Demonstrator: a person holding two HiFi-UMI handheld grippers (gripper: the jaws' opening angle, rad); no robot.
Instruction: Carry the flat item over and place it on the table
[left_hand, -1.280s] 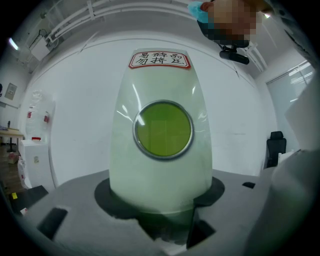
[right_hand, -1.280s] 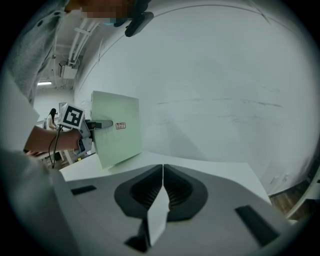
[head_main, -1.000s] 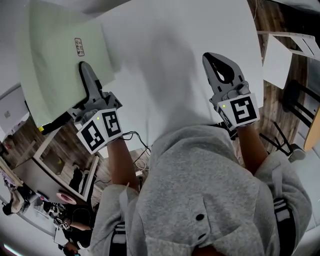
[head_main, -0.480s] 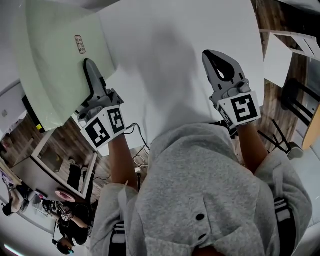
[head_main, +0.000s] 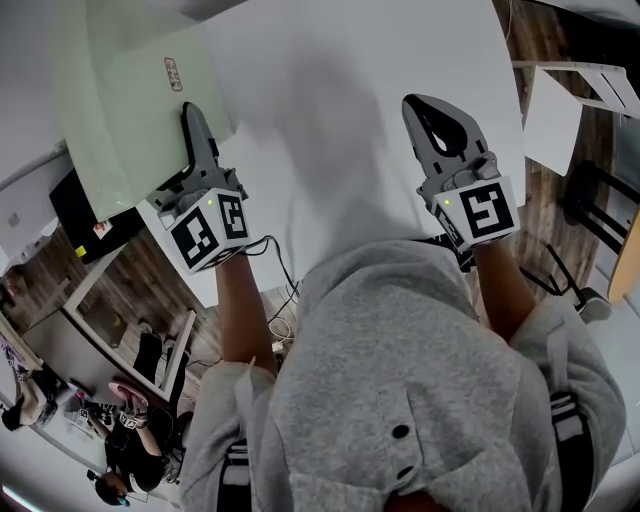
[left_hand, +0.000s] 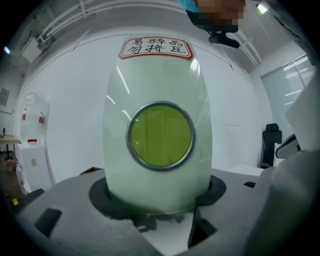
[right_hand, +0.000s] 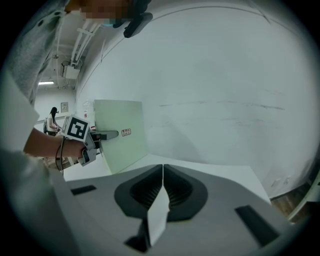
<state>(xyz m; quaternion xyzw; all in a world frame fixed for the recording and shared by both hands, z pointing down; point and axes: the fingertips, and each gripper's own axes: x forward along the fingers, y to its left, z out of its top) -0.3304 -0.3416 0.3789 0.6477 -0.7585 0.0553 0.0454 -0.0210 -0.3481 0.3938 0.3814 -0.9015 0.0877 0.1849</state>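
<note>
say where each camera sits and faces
head view: on the head, steeply down at the table, with torso, left hand-held gripper, right hand-held gripper
left gripper view: on the left one, along jaws that have just been opening, board between them
right gripper view: on the right one, along shut jaws over the table; left forearm shows
head and right gripper views share the board

Black box (head_main: 80, 208) at left, white panel (head_main: 552, 122) at right, wood-plank floor (head_main: 150, 287), black office chair (left_hand: 270, 145).
</note>
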